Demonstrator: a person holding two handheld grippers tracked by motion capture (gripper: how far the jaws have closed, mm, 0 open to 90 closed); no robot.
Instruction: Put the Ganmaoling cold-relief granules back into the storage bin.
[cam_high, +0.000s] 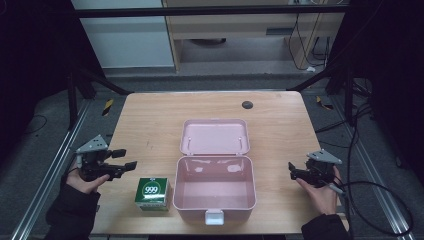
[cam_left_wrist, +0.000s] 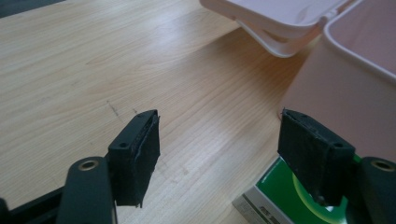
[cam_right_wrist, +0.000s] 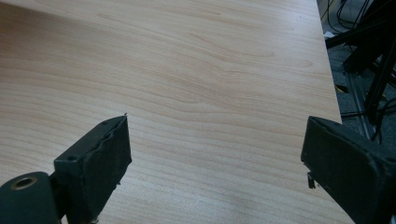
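Nearest the table's front edge, just left of the pink case (cam_high: 215, 192), sits a small green-and-white carton (cam_high: 152, 193) marked 999, upright on its base, touching or nearly touching the case wall. From the left gripper (cam_high: 125, 160) lies a little forward-right and lower: in the left gripper view the carton (cam_left_wrist: 275, 198) peeks out beneath the right-hand jaw, so only a short swing across and down seems needed, likely the pick about to happen. Far closer to the left hand than to the right gripper (cam_high: 294, 169), which hangs on the other side of the case over bare wood. Left jaws spread apart with nothing between them; right jaws likewise wide and empty, seen against plain tabletop (cam_right_wrist: 196, 70). Carton: printed cardboard, boxy, sharp-edged, glossy top, its long side apparently running left to right along the table front, so a grip across the short depth looks easier. Case: smooth moulded plastic, rounded corners, empty basin, white latch (cam_high: 214, 217) at the front. Farther back, hinged lid (cam_high: 215, 136) lying open and flat. Beyond, pale wood-grain table (cam_high: 150, 115) and a dark round cap (cam_high: 247, 104) near the far edge.
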